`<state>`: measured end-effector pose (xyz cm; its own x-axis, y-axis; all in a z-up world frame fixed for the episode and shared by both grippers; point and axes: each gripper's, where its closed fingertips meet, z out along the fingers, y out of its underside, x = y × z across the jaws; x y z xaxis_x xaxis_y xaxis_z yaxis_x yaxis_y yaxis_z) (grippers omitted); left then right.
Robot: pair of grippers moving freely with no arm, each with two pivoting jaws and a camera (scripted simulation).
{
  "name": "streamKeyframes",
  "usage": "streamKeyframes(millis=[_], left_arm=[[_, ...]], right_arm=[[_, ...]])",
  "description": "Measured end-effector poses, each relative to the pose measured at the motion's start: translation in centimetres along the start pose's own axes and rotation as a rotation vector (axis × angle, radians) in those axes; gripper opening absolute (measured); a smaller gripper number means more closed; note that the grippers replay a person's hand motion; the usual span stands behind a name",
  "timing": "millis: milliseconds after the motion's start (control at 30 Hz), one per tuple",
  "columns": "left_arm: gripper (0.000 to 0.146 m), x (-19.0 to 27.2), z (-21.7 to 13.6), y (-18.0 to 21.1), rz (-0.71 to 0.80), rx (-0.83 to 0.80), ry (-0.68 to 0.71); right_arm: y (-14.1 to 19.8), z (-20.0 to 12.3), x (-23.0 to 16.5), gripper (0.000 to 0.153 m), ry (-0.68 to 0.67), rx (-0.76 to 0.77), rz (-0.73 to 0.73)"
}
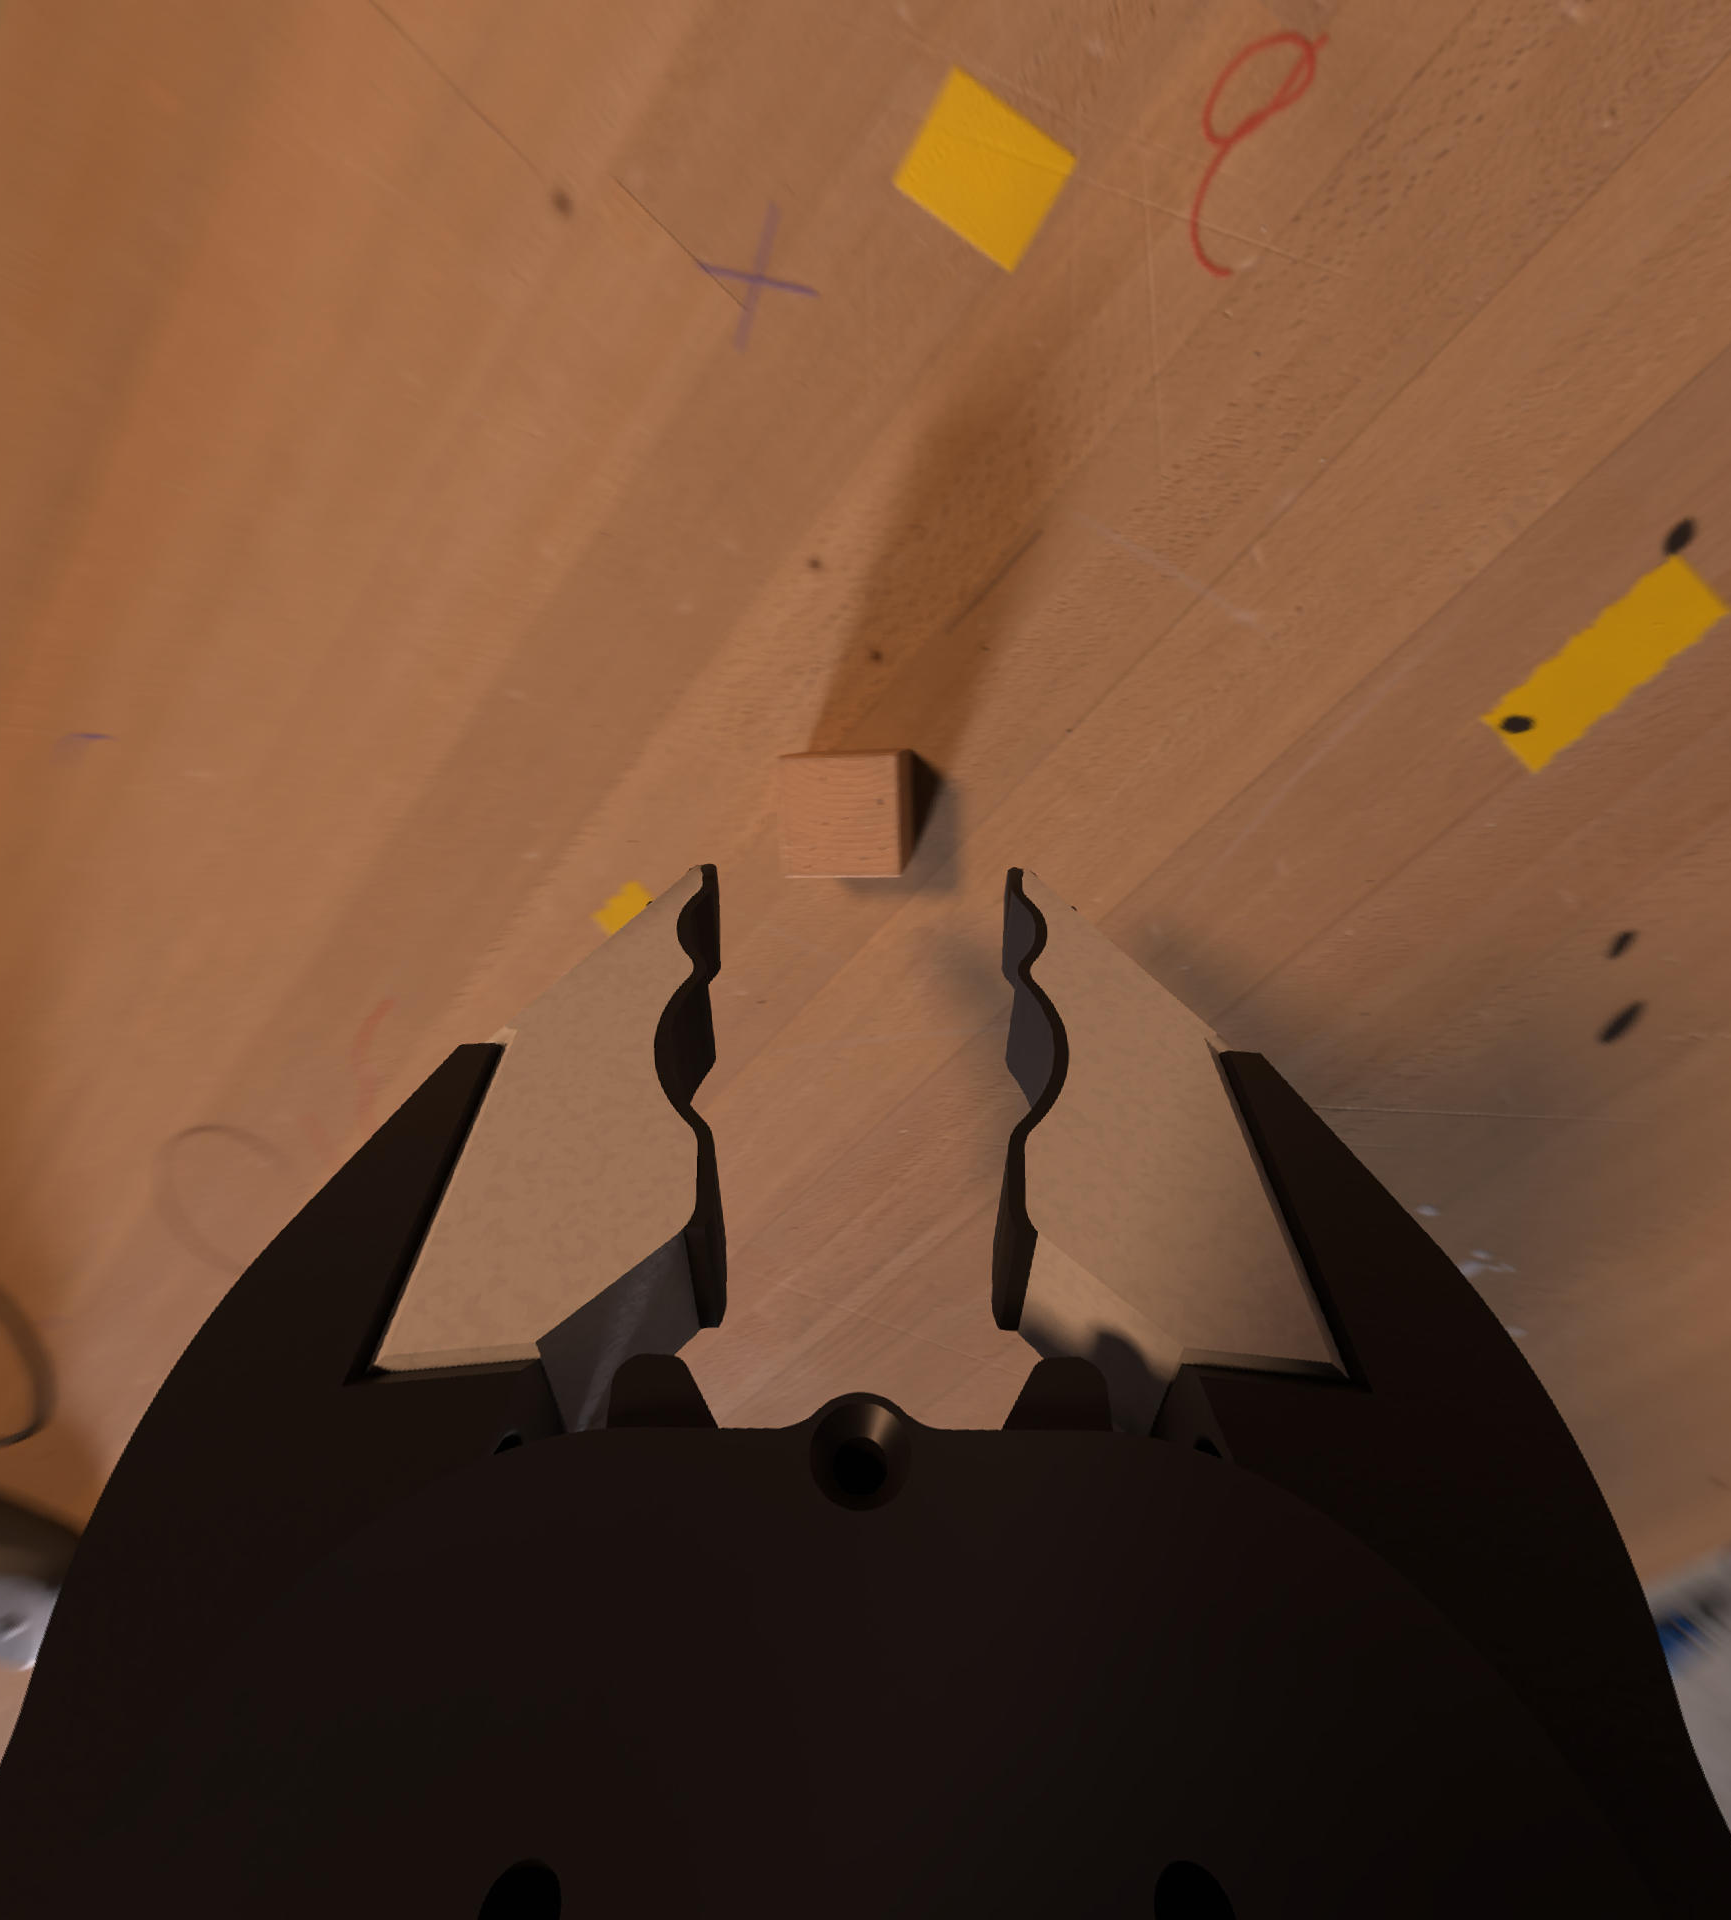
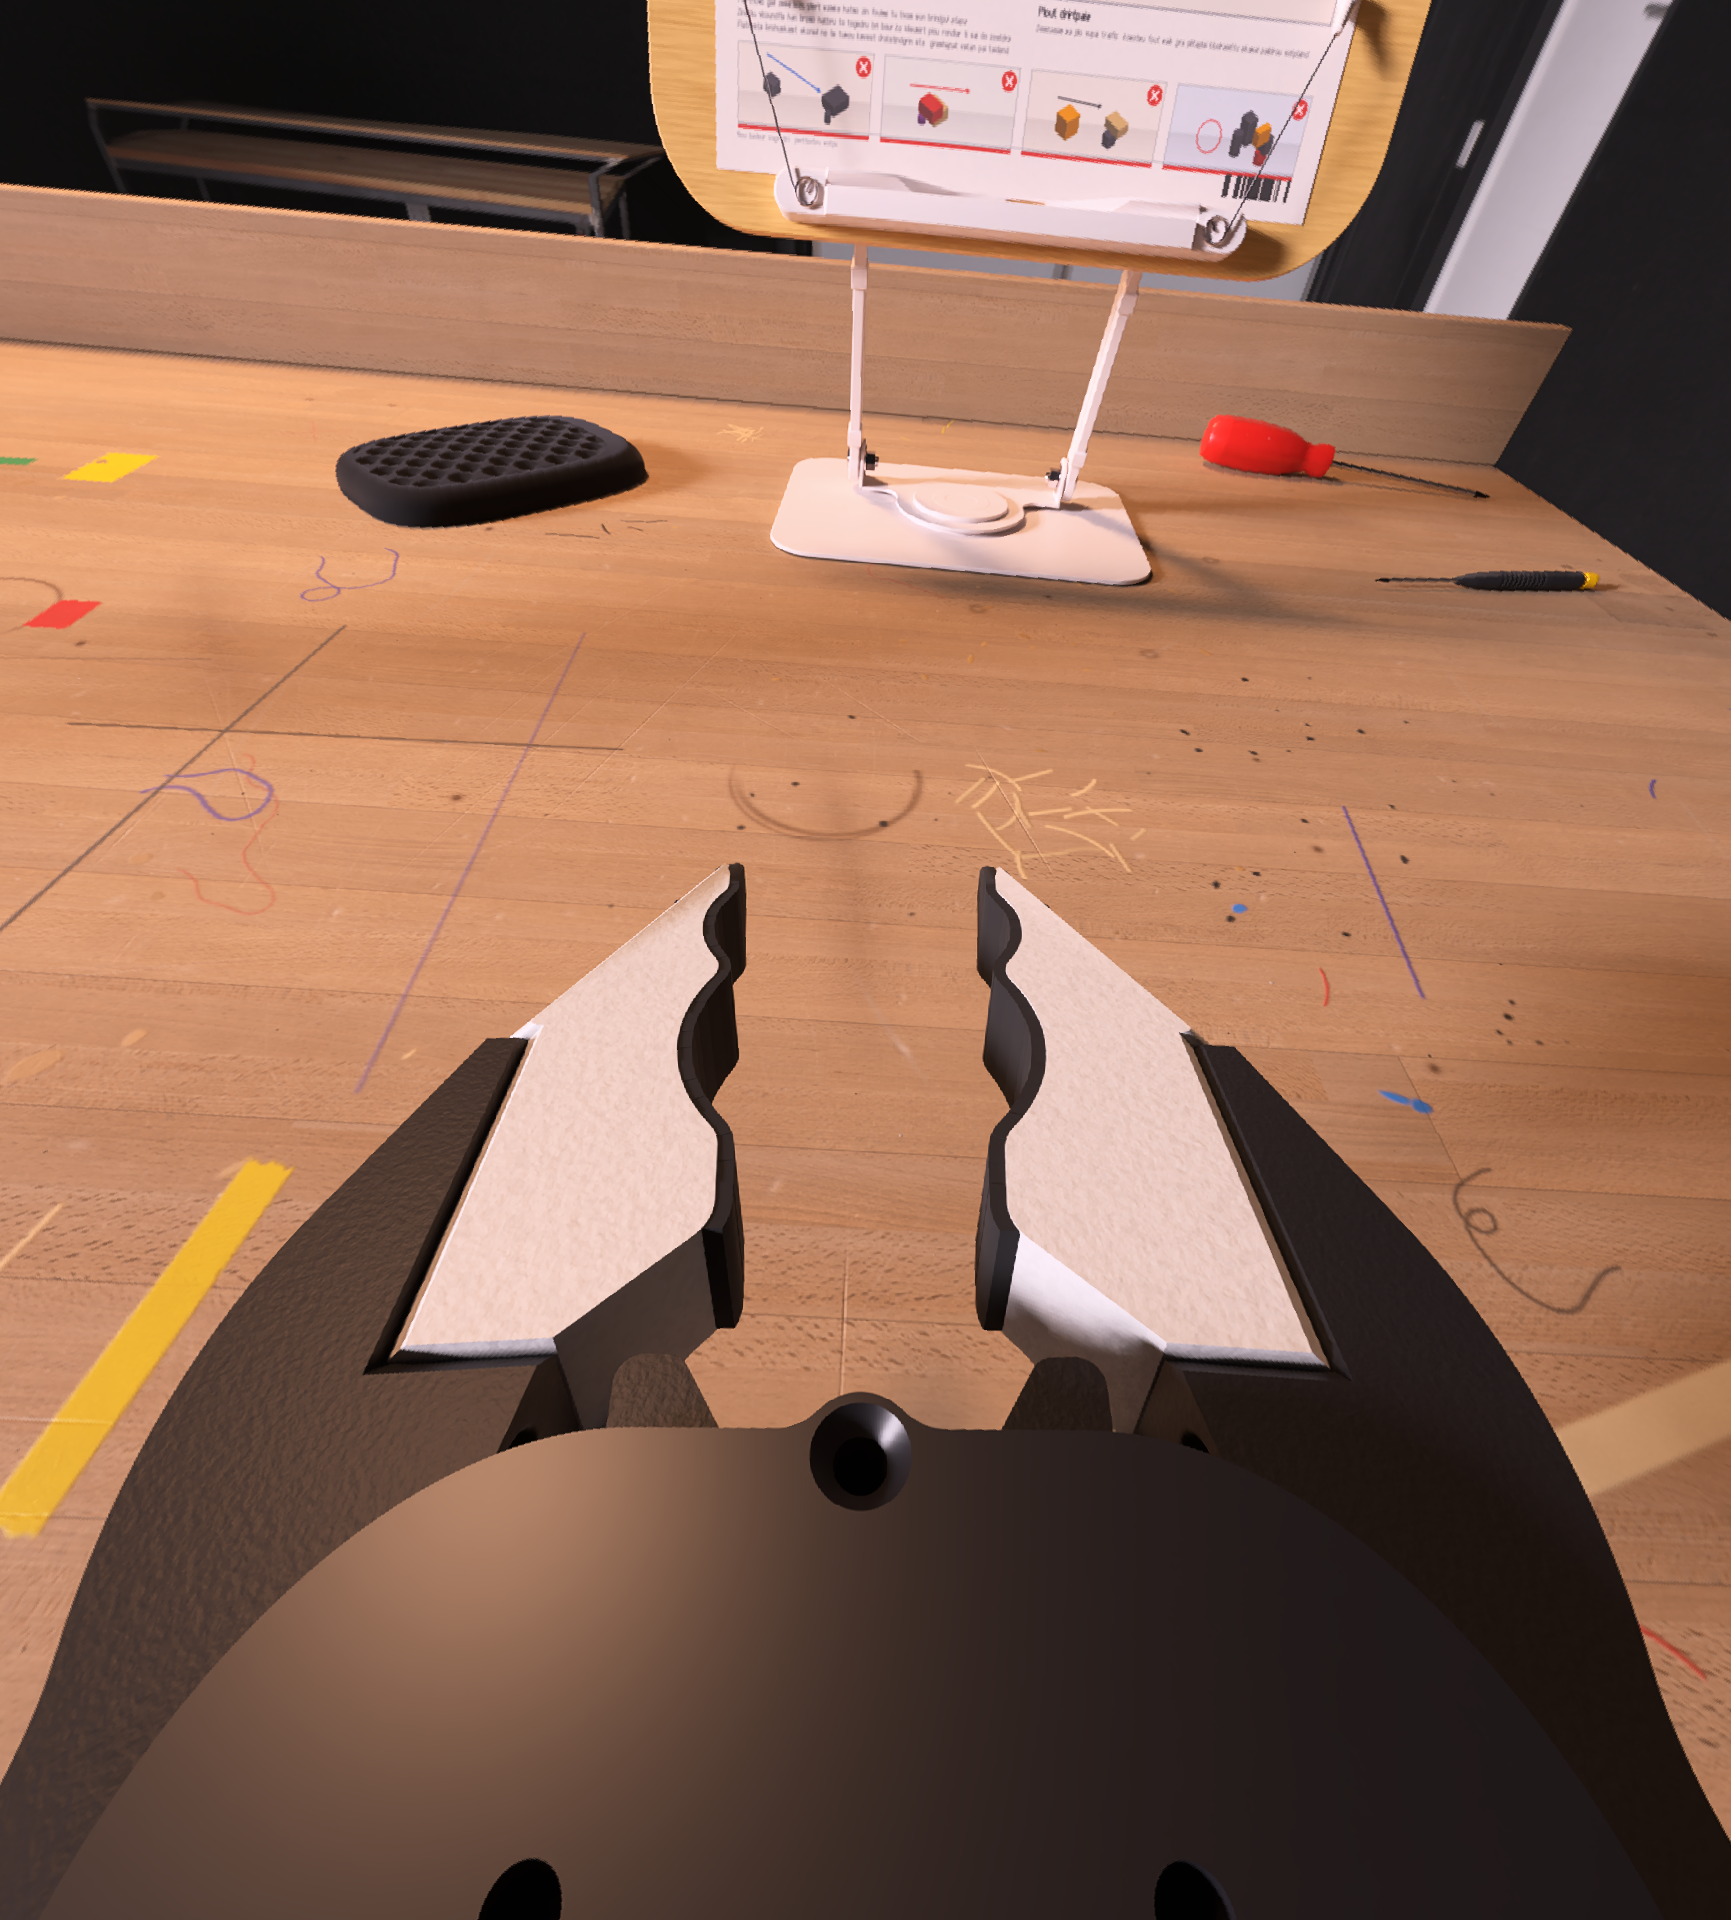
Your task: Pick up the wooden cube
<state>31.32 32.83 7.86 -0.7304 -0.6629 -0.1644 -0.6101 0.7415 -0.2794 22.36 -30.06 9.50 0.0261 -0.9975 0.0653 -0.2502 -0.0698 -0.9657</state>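
Note:
A small light wooden cube [image 1: 845, 812] rests on the wooden tabletop [image 1: 321, 520] in the left wrist view. My left gripper [image 1: 861, 883] is open and empty. It hovers above the table with the cube just beyond its fingertips, roughly centred on the gap. My right gripper [image 2: 861, 883] is open and empty over the wooden table [image 2: 840, 707]. The cube does not show in the right wrist view.
Yellow tape patches [image 1: 983, 166] [image 1: 1604, 665] lie flat on the table. In the right wrist view a black perforated pad [image 2: 489, 468], a white stand base [image 2: 960, 520] holding an instruction board [image 2: 1027, 114], a red-handled screwdriver [image 2: 1266, 447] and a black tool [image 2: 1505, 582] sit before the low back wall [image 2: 321, 281].

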Motion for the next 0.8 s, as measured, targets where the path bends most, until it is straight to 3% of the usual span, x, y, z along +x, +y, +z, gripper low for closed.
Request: streamKeyframes(millis=[100,267,433,533,567,667,800], left_arm=[[0.056,0.7,2.0,0.3,-0.057,-0.077,0.126],[0.058,-0.3,4.5,1.6,-0.019,-0.226,0.006],[0.054,-0.7,5.4,1.9,-0.04,-0.274,0.022],[0.032,-0.5,5.6,1.8,-0.068,-0.28,0.056],[0.032,-0.5,5.6,1.8,-0.071,-0.284,0.054],[0.032,-0.7,5.1,1.2,-0.083,-0.235,0.033],[0.032,-0.9,2.0,-1.3,-0.167,-0.019,0.088]], right_arm=[[0.0,-0.1,0.2,0.045,0.003,-0.002,0.002],[0.4,-0.4,0.6,0.045,0.018,-0.01,-0.006],[0.4,-0.5,0.7,0.044,0.018,-0.014,0.004],[0.2,-0.5,0.7,0.044,0.017,-0.008,0.002],[0.3,-0.5,0.6,0.044,0.015,-0.01,0.001],[0.5,-0.4,0.2,0.044,0.001,-0.021,-0.003],[0.4,-0.5,-0.8,0.044,-0.035,-0.03,0.019]])
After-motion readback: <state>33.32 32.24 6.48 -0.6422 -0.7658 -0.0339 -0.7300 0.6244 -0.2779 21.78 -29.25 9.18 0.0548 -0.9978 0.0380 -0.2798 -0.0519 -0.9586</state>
